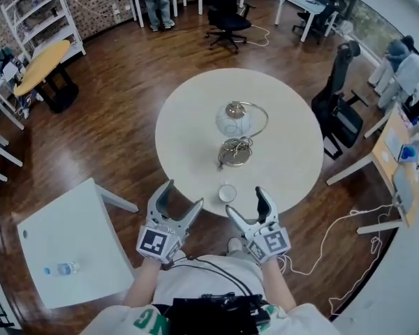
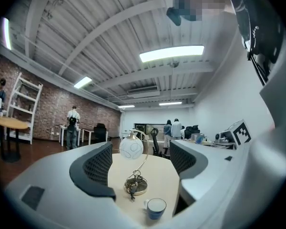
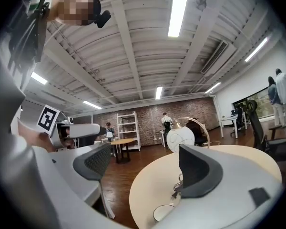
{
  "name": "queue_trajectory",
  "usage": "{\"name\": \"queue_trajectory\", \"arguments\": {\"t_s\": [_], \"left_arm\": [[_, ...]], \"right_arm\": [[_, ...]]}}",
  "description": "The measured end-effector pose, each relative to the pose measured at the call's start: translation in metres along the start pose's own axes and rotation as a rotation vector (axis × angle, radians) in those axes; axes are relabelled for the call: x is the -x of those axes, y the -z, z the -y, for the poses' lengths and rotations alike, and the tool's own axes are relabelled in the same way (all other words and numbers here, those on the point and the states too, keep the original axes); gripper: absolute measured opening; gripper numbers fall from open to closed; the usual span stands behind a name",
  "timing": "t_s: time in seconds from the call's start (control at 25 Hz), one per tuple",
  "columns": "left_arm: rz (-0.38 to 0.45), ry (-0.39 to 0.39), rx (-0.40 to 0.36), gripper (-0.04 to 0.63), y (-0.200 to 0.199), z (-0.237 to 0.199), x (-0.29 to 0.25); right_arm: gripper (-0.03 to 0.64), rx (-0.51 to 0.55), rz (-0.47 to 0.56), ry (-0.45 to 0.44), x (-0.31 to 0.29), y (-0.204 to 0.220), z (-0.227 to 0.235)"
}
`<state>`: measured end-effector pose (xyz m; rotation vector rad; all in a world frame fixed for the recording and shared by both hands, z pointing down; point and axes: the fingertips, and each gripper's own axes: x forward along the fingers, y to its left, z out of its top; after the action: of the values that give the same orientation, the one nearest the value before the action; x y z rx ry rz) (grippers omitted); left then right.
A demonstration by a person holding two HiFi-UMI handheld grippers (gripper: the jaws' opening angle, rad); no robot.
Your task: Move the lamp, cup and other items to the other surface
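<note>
Jaws stand apart and empty on both the left hand-held gripper (image 1: 184, 195) and the right hand-held gripper (image 1: 246, 202). Both point level across the round cream bench (image 1: 286, 138), flanking without touching a small blue-and-white cup (image 1: 227, 193) that sits mouth-up near its near edge. At the bench's middle the brass lamp with white globe shade (image 1: 235, 135) stands upright, its globe beyond its round base.

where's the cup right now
In the head view the cup stands at the near edge of the round table, just in front of the lamp, between the left tongs and the right tongs.
</note>
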<state>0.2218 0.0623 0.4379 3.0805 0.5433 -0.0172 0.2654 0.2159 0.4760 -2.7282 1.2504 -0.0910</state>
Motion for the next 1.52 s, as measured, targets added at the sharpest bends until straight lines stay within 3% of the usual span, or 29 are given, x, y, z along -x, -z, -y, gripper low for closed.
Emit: {"name": "queue_trajectory", "arguments": {"t_s": [0.16, 0.44, 0.64, 0.96, 1.16, 1.52], "left_arm": [[-0.031, 0.064, 0.022, 0.367, 0.009, 0.027, -0.027], [-0.028, 0.058, 0.051, 0.365, 0.011, 0.032, -0.040], [-0.071, 0.037, 0.065, 0.365, 0.024, 0.032, -0.042], [-0.105, -0.050, 0.058, 0.365, 0.027, 0.008, -0.052], [-0.155, -0.139, 0.082, 0.365, 0.044, -0.009, -0.040], [-0.255, -0.228, 0.117, 0.365, 0.074, -0.031, -0.019]], "right_arm": [[0.456, -0.029, 0.022, 0.062, 0.013, -0.003, 0.033], [0.449, -0.093, 0.008, 0.085, 0.016, 0.015, 0.061], [0.448, -0.061, -0.113, 0.064, -0.017, 0.067, 0.100], [0.445, -0.142, -0.310, 0.057, -0.095, 0.153, 0.181], [0.399, -0.102, -0.426, 0.006, -0.146, 0.210, 0.196], [0.381, -0.048, -0.464, -0.026, -0.232, 0.256, 0.195]]}}
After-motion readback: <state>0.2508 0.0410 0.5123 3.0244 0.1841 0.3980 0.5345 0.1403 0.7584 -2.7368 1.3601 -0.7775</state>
